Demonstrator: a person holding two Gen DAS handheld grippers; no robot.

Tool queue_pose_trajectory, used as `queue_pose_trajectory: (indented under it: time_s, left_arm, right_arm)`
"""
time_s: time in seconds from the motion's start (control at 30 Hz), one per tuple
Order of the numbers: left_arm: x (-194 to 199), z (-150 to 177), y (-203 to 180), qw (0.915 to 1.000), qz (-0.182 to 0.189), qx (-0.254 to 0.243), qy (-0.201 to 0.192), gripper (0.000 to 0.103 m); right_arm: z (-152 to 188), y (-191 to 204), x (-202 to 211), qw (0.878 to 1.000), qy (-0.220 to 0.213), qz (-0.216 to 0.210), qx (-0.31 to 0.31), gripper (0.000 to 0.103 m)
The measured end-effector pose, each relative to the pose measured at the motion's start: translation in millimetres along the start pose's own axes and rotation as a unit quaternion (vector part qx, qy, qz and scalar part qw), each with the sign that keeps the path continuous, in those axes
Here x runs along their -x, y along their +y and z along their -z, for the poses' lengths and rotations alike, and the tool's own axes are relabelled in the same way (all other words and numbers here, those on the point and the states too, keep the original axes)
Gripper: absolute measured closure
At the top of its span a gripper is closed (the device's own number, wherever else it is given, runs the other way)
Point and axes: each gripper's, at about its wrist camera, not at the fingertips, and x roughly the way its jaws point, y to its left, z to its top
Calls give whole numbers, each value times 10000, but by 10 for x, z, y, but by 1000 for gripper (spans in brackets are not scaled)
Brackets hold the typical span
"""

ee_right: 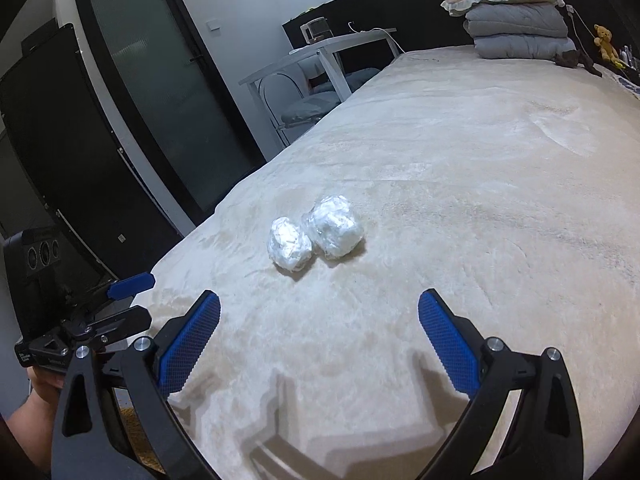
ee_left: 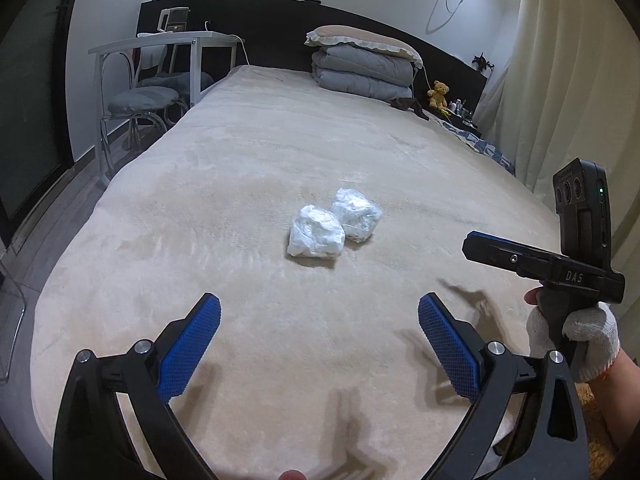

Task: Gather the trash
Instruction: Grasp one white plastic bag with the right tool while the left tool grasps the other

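Two crumpled white plastic-wrapped trash bundles lie touching each other on the beige bed cover (ee_left: 240, 184). In the left wrist view the nearer bundle (ee_left: 316, 236) sits just ahead of my left gripper (ee_left: 320, 300), with the second bundle (ee_left: 356, 216) behind it to the right. My left gripper is open and empty. The right wrist view has the same pair, the left bundle (ee_right: 289, 249) and the right bundle (ee_right: 338, 227), ahead of my open, empty right gripper (ee_right: 319, 295). Each gripper hovers short of the bundles. A gloved hand (ee_left: 576, 340) holds the right gripper (ee_left: 472, 242).
Folded grey quilts (ee_left: 362, 70) with a pillow on top sit at the head of the bed, a teddy bear (ee_left: 438, 94) beside them. A white desk (ee_left: 168, 42) and a chair (ee_left: 142, 100) stand left of the bed. Curtains (ee_left: 568, 80) hang on the right, and a dark door (ee_right: 168, 92) is on the left.
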Motion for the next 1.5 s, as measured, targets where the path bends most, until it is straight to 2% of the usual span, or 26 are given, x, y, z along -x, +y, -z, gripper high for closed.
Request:
queue_pose_trajectory:
  time_s: [0.13, 0.37, 0.67, 0.73, 0.87, 1.2, 1.5]
  left_arm:
    - [-105, -59, 114, 10000, 22, 1, -53, 7]
    - [-296, -57, 235, 9999, 18, -61, 90, 7]
    - [-305, -49, 377, 9999, 19, 134, 32, 7]
    - [-310, -50, 378, 9999, 23, 166, 24, 7]
    - [-315, -44, 365, 9999, 30, 132, 26, 7]
    - [-369, -46, 341, 9999, -41, 94, 62, 7]
    - [-481, -98, 118, 9999, 2, -106, 75, 8]
  right_arm:
    - [-120, -80, -284, 9999, 87, 48, -79, 5]
    - [-293, -142, -646, 9997, 158, -20, -192, 7]
    - [-464, -213, -1070, 9985, 339, -111, -426, 26]
    - [-470, -252, -1130, 9978, 402, -105, -511, 36]
    - [-471, -315, -1204, 9957, 549, -362, -650, 50]
    - [-509, -271, -1009, 9963, 397, -453, -607, 55]
    - [-446, -155, -584, 9987, 239, -164, -411, 56]
